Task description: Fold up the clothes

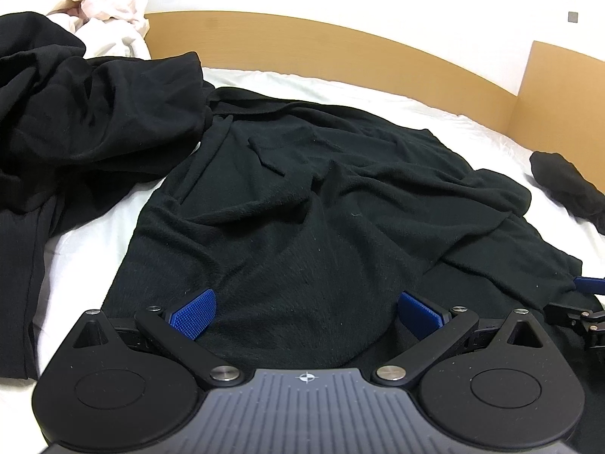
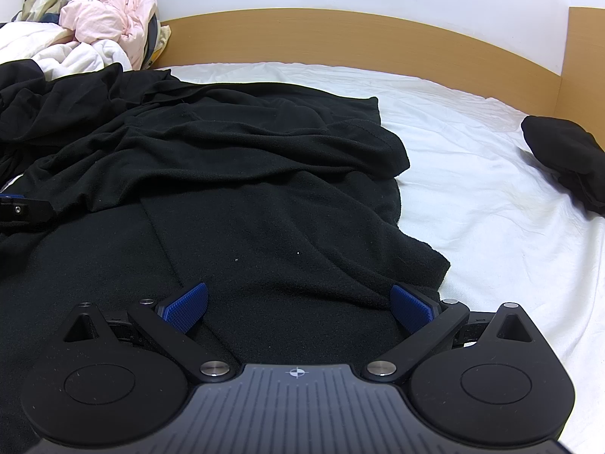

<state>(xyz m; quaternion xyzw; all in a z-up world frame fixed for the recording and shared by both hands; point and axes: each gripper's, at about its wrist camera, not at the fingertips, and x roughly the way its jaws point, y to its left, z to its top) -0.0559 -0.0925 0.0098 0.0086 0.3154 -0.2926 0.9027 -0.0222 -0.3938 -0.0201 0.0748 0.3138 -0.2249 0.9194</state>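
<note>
A black fleece garment (image 1: 302, 189) lies spread and wrinkled on the white bed sheet (image 1: 90, 234), with a sleeve folded across its body (image 2: 245, 140). My left gripper (image 1: 308, 314) is open low over the garment's near left part, blue pads wide apart with fabric lying between them. My right gripper (image 2: 298, 306) is open too, over the near right part, close to the garment's right edge (image 2: 435, 265). Each gripper shows at the edge of the other's view: the right gripper (image 1: 582, 302) and the left gripper (image 2: 19, 208).
A second crumpled black garment (image 1: 75, 113) lies to the left, touching the first. A small folded black item (image 2: 563, 151) sits at the far right. Pink and white bedding (image 2: 94, 26) is piled at the back left. A wooden headboard (image 2: 340, 34) bounds the bed.
</note>
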